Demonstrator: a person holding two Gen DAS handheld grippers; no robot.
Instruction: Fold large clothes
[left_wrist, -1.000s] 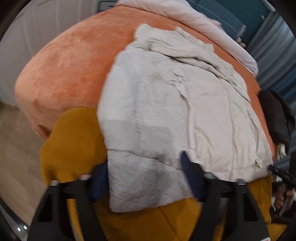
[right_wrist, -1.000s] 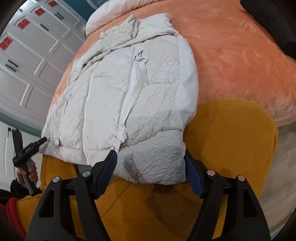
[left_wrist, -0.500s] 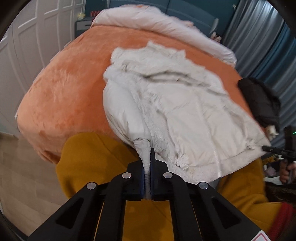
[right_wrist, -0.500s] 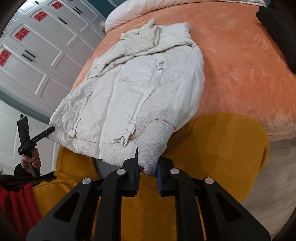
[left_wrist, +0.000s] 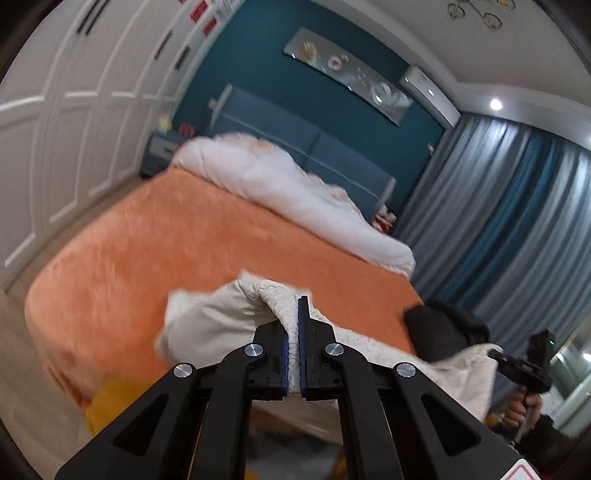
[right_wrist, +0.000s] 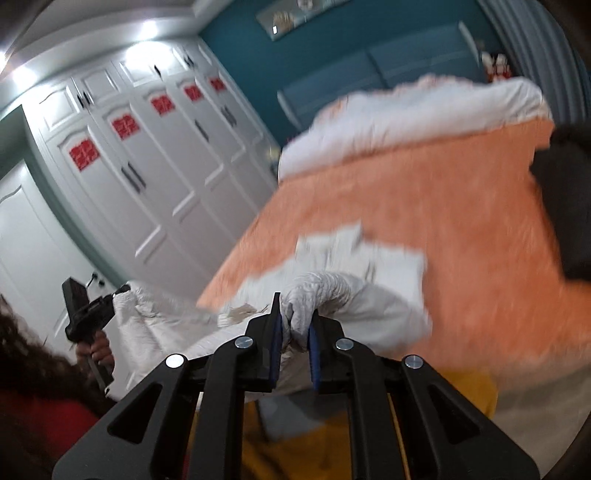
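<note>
A white puffer jacket (left_wrist: 221, 317) hangs lifted above the foot of the bed, stretched between both grippers. In the left wrist view my left gripper (left_wrist: 293, 317) is shut on a bunched quilted corner of it. Far right in that view, a hand holds my right gripper (left_wrist: 496, 354) at the jacket's other corner. In the right wrist view my right gripper (right_wrist: 295, 314) is shut on a thick fold of the jacket (right_wrist: 369, 306), and the left gripper (right_wrist: 120, 291) shows at the far left, clamped on the hem. The jacket's lower part is hidden behind the fingers.
The bed's orange blanket (left_wrist: 166, 258) lies beyond the jacket, with a white duvet (left_wrist: 295, 192) heaped at the headboard. A black garment (left_wrist: 443, 328) sits on the bed's right side. A yellow cloth (right_wrist: 472, 391) covers the foot. White wardrobes (right_wrist: 147, 166) stand left, curtains (left_wrist: 517, 221) right.
Both grippers closed on the jacket's bottom corners, then rose and tipped up toward level. The jacket's hem came off the bed with them, and the views now look across the room.
</note>
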